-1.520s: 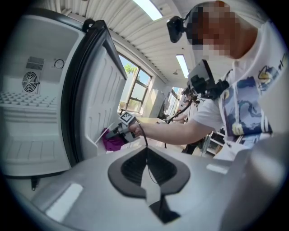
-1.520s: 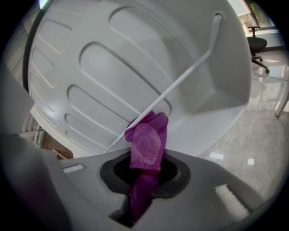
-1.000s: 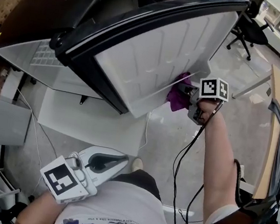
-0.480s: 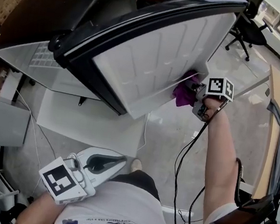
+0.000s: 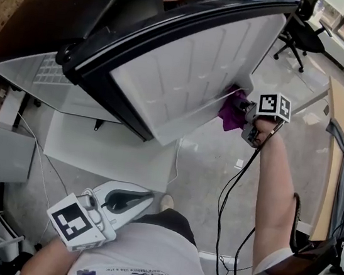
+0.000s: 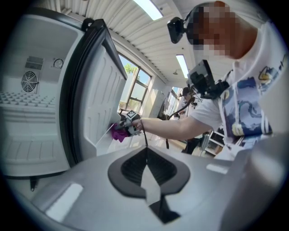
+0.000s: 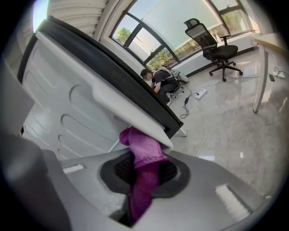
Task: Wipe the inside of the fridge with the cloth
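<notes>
**Floor and what sits on it**

Grey polished concrete floor [image 5: 218,172]. Carries fridge [image 5: 48,72] with door swung open. White flat panel [image 5: 107,150] just beside fridge base. Black office chair [image 5: 304,35] on castors, well apart from fridge. Wooden desk [image 5: 339,103] at right edge. Shoe [image 5: 167,201] planted near panel. Thin cable [image 7: 202,122] and white power strip [image 7: 202,92] loose between fridge and chair.

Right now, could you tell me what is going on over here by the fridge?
A person holds a gripper in each hand and is cleaning an open fridge. The right gripper is shut on a purple cloth and presses it against the white inner side of the fridge door, near the door's outer edge. The left gripper is held low by the person's body, with its jaws together, holding nothing.
</notes>
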`<state>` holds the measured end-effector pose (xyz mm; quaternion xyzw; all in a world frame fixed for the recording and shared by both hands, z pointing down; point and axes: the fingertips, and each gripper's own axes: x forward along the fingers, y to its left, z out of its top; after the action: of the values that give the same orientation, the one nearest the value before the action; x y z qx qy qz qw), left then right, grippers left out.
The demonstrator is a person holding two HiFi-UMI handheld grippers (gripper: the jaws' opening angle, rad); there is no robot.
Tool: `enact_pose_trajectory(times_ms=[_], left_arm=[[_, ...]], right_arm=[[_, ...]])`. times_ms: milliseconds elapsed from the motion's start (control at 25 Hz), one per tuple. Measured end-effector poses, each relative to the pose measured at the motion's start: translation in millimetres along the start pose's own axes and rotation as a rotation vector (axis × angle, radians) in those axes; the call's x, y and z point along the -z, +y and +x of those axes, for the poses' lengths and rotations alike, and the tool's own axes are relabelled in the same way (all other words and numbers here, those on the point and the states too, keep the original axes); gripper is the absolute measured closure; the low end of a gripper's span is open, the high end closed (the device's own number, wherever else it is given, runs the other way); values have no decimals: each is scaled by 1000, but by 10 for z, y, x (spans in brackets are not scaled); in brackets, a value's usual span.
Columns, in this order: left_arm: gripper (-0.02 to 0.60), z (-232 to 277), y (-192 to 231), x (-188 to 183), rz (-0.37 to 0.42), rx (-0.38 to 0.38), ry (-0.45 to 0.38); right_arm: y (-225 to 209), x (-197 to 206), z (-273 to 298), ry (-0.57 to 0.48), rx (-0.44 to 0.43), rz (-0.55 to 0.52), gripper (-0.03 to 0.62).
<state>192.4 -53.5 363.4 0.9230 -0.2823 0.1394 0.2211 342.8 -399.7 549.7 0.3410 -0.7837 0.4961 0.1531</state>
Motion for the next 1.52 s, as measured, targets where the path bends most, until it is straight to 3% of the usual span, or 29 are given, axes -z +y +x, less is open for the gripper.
enact_pose_trajectory(times_ms=[280, 520, 720, 920, 1280, 1520], left_arm=[[577, 6, -18, 9, 5, 20, -1], [577, -39, -31, 31, 3, 26, 1], [577, -33, -71, 38, 6, 41, 1], [577, -38, -72, 66, 29, 47, 3], [577, -64, -61, 35, 58, 49, -12], [577, -149, 69, -13, 71, 33, -38]], right_arm=[[-122, 23, -124, 9, 76, -62, 537], [-277, 42, -296, 61, 238, -239, 538], [-399, -21, -491, 23, 309, -250, 537], [-552, -61, -742, -35, 432, -293, 539], [-305, 157, -1079, -110, 484, -416, 537], [297, 365, -1157, -192, 406, -515, 538]])
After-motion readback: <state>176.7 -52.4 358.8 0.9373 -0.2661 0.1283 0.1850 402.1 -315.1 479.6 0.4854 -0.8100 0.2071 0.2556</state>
